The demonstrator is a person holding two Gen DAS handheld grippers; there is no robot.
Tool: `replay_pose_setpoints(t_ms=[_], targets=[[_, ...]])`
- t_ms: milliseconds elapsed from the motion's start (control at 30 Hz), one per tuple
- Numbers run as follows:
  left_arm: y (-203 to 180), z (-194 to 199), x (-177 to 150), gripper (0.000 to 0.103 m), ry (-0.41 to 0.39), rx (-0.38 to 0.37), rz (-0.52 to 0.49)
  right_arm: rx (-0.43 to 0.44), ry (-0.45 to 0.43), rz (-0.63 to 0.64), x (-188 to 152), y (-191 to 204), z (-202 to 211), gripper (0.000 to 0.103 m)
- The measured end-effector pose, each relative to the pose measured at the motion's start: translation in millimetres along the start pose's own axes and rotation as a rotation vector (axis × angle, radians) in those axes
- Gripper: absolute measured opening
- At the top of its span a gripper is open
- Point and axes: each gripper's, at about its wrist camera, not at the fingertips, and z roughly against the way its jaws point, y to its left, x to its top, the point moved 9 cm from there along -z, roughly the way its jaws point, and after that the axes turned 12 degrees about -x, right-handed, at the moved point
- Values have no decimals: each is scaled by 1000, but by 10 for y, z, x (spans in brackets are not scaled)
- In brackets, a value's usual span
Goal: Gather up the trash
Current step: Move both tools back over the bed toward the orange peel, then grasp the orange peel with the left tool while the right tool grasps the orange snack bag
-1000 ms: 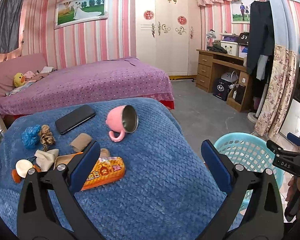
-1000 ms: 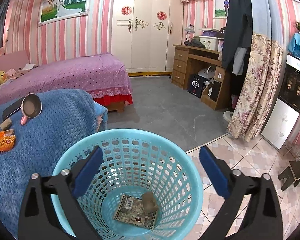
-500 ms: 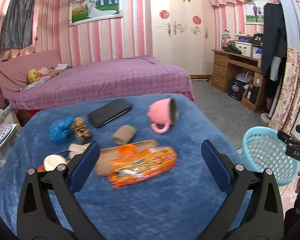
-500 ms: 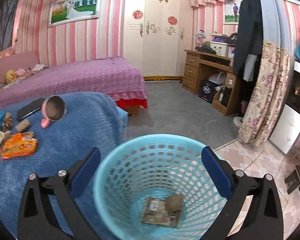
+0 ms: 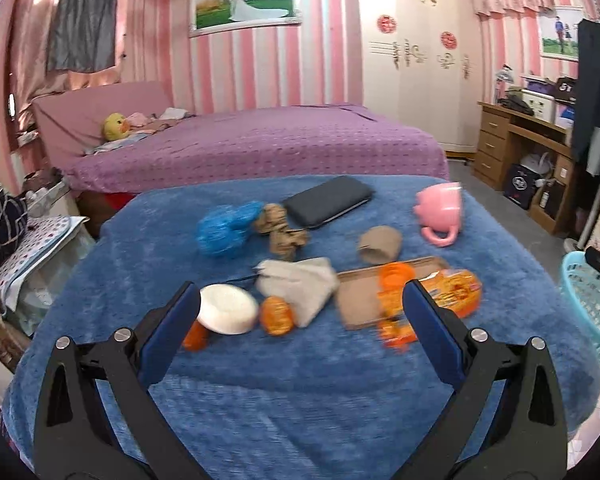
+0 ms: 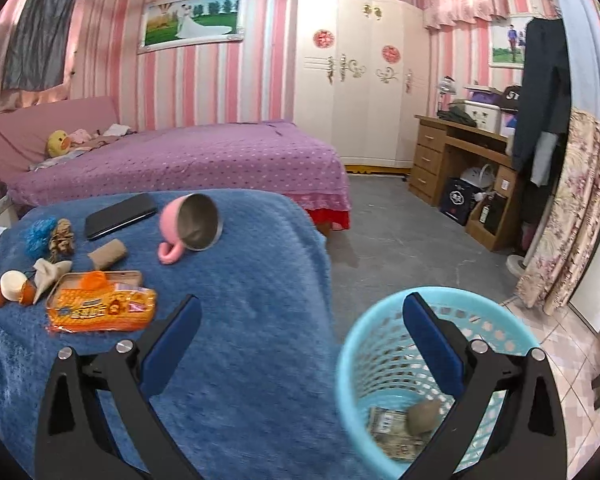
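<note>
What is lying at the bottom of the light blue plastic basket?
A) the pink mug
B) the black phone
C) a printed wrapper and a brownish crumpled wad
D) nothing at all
C: in the right wrist view, the light blue plastic basket holds a printed wrapper and a brownish crumpled wad on its floor.

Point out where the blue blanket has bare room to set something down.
Bare blue blanket lies right of the pink mug and orange snack packet, toward the basket, and along the near edge. The far-left cluster around the phone is crowded.
</note>
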Motion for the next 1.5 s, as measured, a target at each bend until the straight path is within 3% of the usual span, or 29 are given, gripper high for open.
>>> replay_pose_setpoints(t_ms=[333, 633, 900, 1133, 1200, 1333, 1433, 1500], targets=[[679, -187, -305, 98, 47, 63, 48, 12, 28, 77, -140, 477, -93, 98], [1265, -279, -515, 97, 118, 63, 193, 19, 54, 86, -315, 731, -149, 98], [1284, -524, -729, 77, 237, -18, 212, 0, 51, 130, -350, 819, -159, 98], [1118, -673, -689, 71, 264, -40, 162, -7, 66, 100, -302, 755, -213, 98], [1095, -727, -732, 56, 294, -61, 164, -7, 63, 99, -286, 740, -208, 98], [1119, -735, -703, 52, 276, -92, 200, 6, 54, 92, -251, 739, -202, 98], [1135, -701, -666, 29, 249, -142, 237, 23, 72, 107, -267, 818, -230, 98], [1122, -682, -660, 24, 246, -152, 236, 39, 72, 115, -268, 870, -213, 98]])
